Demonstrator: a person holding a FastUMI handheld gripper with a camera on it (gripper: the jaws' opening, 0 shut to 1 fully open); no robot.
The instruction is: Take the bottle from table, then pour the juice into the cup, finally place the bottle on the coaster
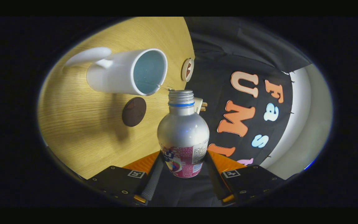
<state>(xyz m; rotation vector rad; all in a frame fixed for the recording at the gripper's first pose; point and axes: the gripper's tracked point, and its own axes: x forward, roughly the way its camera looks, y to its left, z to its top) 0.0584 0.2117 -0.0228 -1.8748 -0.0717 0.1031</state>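
A silver bottle with a pink label and a blue neck ring sits between my fingers, and my gripper is shut on its lower body. The view is rolled sideways, so the bottle is tipped with its open mouth close to the rim of a white mug. The mug stands on the wooden table, pale blue inside, its handle on the far side from the bottle. A thin stream runs from the bottle's mouth to the mug's rim. A dark round coaster lies on the table beside the mug.
A small round wooden disc lies near the table's edge beyond the mug. A small white plug-like object shows just behind the bottle's neck. The booth's black cloth wall hangs past the table edge.
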